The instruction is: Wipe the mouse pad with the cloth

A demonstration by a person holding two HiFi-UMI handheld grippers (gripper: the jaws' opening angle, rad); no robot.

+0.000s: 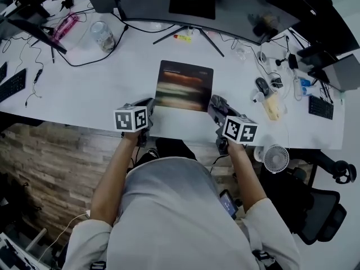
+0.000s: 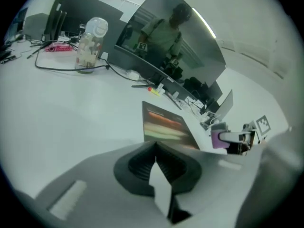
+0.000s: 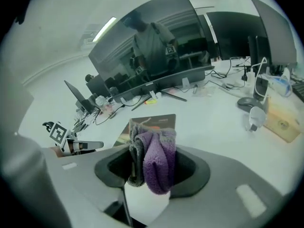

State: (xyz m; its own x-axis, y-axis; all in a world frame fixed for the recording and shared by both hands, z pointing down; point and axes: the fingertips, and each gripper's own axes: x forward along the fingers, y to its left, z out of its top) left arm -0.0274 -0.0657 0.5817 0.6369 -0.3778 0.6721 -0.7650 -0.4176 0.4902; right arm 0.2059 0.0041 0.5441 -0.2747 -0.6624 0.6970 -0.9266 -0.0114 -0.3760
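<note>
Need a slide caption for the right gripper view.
Right gripper shut on a bunched purple-and-grey cloth, facing the dark rectangular mouse pad on the white desk.

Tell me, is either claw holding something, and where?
The right claw pinches a purple-and-grey cloth by a bunched fold. The left claw is shut, empty.
</note>
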